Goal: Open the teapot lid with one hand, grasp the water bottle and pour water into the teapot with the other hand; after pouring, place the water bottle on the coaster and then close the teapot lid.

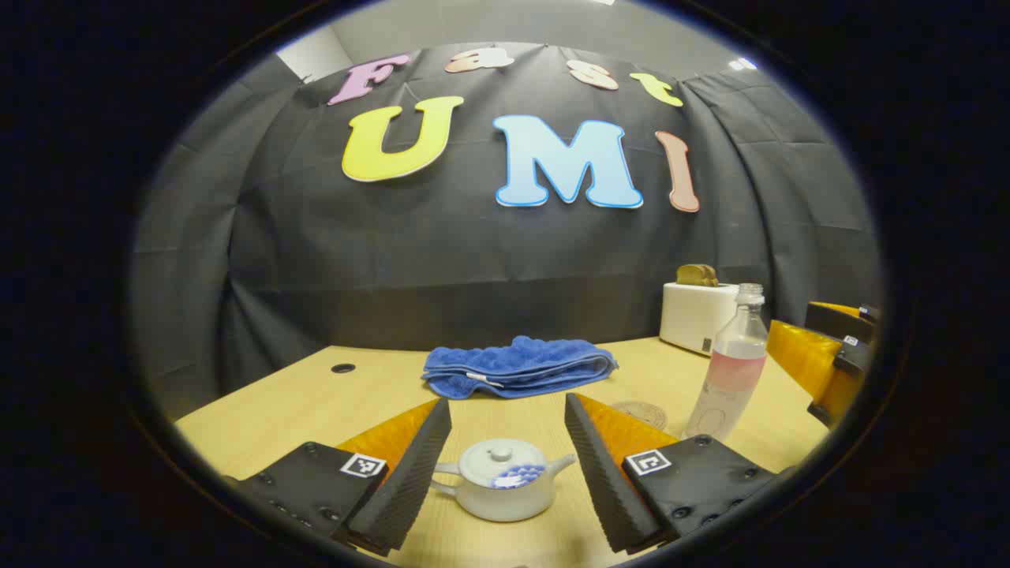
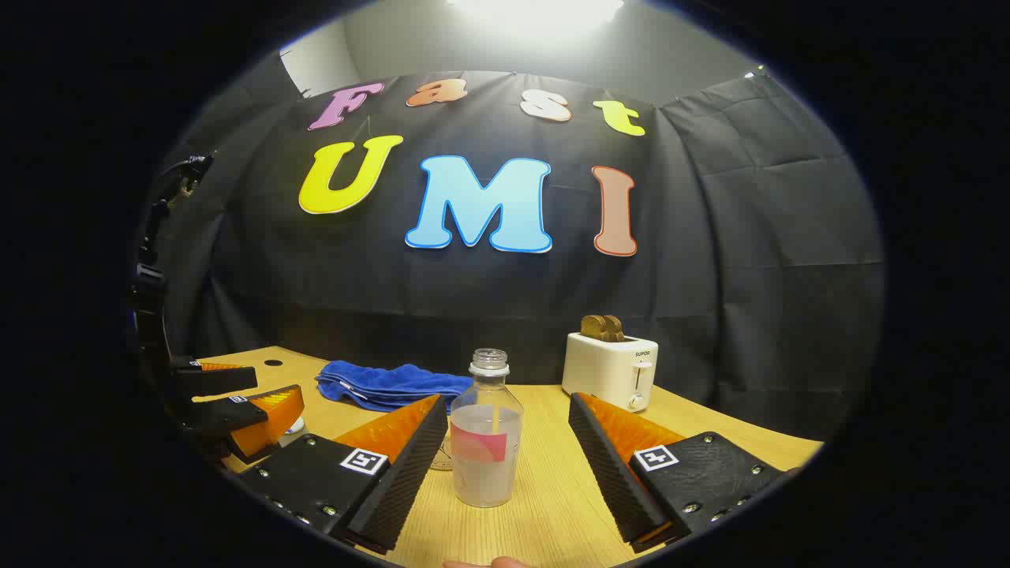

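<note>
Looking along the left tool [image 1: 507, 442] in the left gripper view, its fingers stand apart with nothing between them but air, and the teapot [image 1: 505, 489] sits on the desk [image 1: 284, 402] straight ahead, framed in the gap, lid [image 1: 500, 461] on, knob up, spout to the right. The water bottle [image 1: 730, 371] stands upright off to the right, uncapped, with the coaster [image 1: 643, 413] just beside its base. A blue towel [image 1: 517, 367] and a toaster [image 1: 698, 315] lie beyond.

In the right gripper view, the right tool [image 2: 507, 450] is likewise spread wide, and the water bottle [image 2: 487, 438] stands upright dead ahead between the fingers, touched by neither. The left tool [image 2: 260, 410] shows at far left. Each tool looks lined up with its own target: left nearer the lid, right nearer the bottle.
</note>
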A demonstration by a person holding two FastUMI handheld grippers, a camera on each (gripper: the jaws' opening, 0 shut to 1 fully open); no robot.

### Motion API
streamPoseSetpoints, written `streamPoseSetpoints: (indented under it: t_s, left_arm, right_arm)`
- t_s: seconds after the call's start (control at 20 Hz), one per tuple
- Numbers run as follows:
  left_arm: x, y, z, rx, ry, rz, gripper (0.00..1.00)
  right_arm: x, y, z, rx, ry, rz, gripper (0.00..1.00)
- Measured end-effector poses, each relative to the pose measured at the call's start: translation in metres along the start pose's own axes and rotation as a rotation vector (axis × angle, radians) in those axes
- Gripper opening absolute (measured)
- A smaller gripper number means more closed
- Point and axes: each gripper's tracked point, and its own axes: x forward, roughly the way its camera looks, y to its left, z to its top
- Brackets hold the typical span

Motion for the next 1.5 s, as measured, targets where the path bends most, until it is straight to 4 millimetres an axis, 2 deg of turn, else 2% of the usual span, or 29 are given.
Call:
streamPoseSetpoints:
  t_s: [0.25,0.65,0.95,1.05,1.15,1.25,1.45,1.5]
  left_arm:
    - [0.008,0.006,-0.014,-0.018,0.049,0.013,0.94]
    - [0.015,0.009,-0.033,-0.037,0.108,0.013,0.87]
    - [0.018,0.004,-0.034,-0.035,0.114,-0.002,0.87]
    - [0.017,0.003,-0.034,-0.026,0.115,-0.001,0.79]
    - [0.017,0.003,-0.033,-0.02,0.116,0.003,0.79]
    - [0.017,0.007,-0.031,-0.017,0.107,0.014,0.75]
    - [0.02,0.008,-0.031,0.015,0.111,0.02,0.46]
    - [0.021,0.006,-0.031,0.035,0.115,0.017,0.46]
  right_arm:
    - [0.0,-0.003,-0.005,0.0,0.015,-0.007,0.98]
    - [-0.002,-0.012,-0.02,0.01,0.055,-0.027,0.98]
    - [-0.003,-0.022,-0.027,0.022,0.074,-0.045,0.98]
    - [-0.004,-0.023,-0.03,0.027,0.082,-0.049,0.98]
    - [-0.004,-0.024,-0.034,0.029,0.091,-0.053,0.98]
    - [-0.005,-0.025,-0.037,0.028,0.097,-0.056,0.98]
    - [-0.006,-0.029,-0.038,0.028,0.099,-0.066,0.98]
    - [-0.006,-0.03,-0.039,0.031,0.1,-0.068,0.98]
